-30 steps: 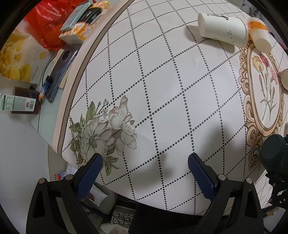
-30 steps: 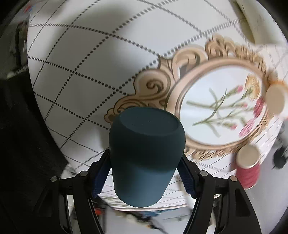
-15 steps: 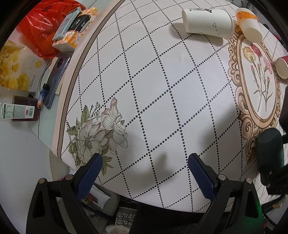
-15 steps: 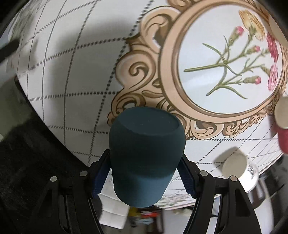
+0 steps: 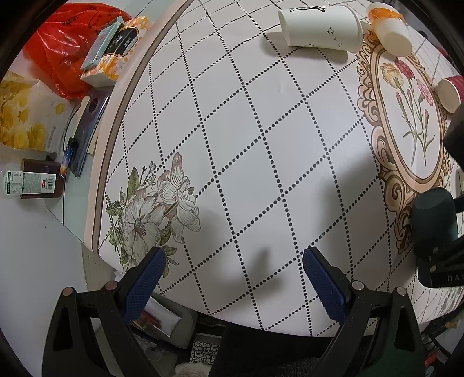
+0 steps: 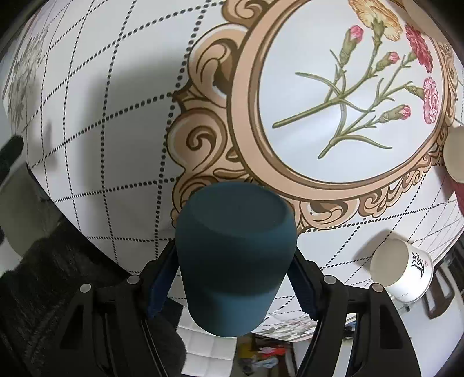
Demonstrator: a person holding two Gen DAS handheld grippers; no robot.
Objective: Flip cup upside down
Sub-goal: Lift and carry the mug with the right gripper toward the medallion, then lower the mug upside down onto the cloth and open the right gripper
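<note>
Paper cups on the desk [image 5: 261, 121]: four counted across both views, insides hidden, contents impossible to tell. White printed cup [image 5: 320, 27] lying on its side at the far edge; orange-banded cup [image 5: 390, 29] just beside it on the right, closed end showing; red cup [image 5: 449, 91] at the far right, closed end showing; another white cup with black lettering [image 6: 401, 271] near the desk's edge in the right wrist view, closed end showing.

Dark teal cup [image 6: 236, 255]: matte, rounded shoulders, flat closed base facing the camera, mouth turned away and hidden. Clamped at its sides between the blue pads of the right tongs [image 6: 235, 278], above the near scrollwork of the ornate oval frame printed on the desk cover. Same cup [image 5: 432, 220] visible at the right edge of the left wrist view.

Left tongs [image 5: 232, 278] spread wide apart, holding nothing, over the dotted diamond pattern beside the printed flower.

Beyond the desk on the left: one red plastic bag [image 5: 66, 49], one phone [image 5: 87, 127], one brown labelled bottle [image 5: 32, 181] lying flat
</note>
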